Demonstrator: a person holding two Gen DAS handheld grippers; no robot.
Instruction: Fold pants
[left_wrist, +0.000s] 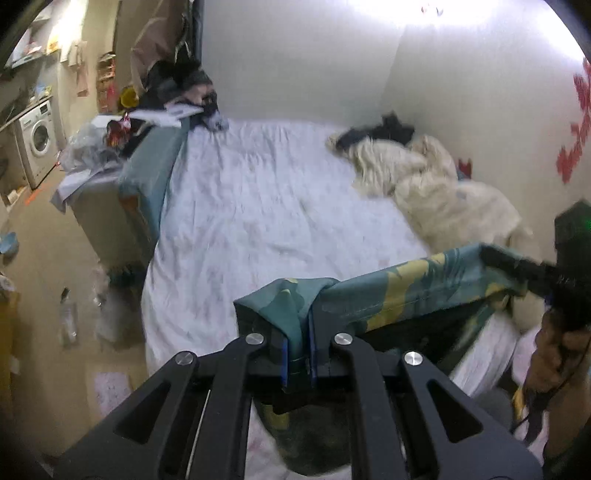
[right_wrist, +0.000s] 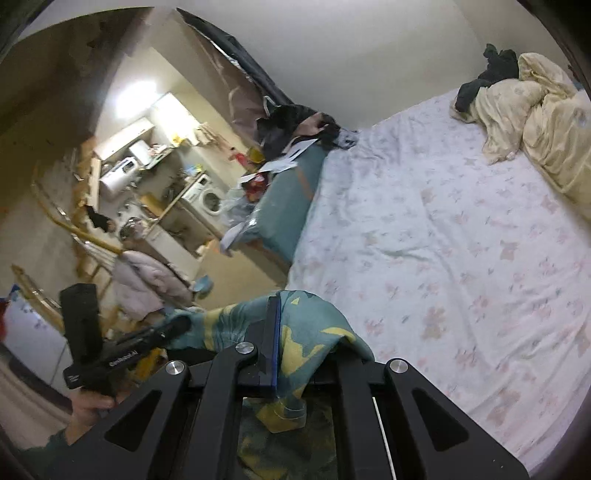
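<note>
soft, light pants (left_wrist: 399, 291) in a teal and yellow camouflage print, held up in the air above the near edge of the bed (left_wrist: 258, 206), stretched in a band between the two claws. left claw (left_wrist: 298, 343) pressed together, pinching a bunched fold of the cloth at one end; right claw (right_wrist: 291, 354) likewise pressed together on the other end, with loose cloth draped over one finger and hanging below. seen from the left wrist view, the right claw (left_wrist: 517, 266) grips the far end of the same band, held in a hand (left_wrist: 554, 354). thin woven fabric by the look of it: limp, no stiffness, likely to sag and swing in the middle, and to slip if pinched by too little cloth. not fragile. best taken at the outer corners of one edge, a full pinch of doubled cloth in each claw, kept taut enough to hang flat. flowered sheet below lies bare near the front, with a cream quilt (right_wrist: 535, 122) bunched at the far corner, well apart
</note>
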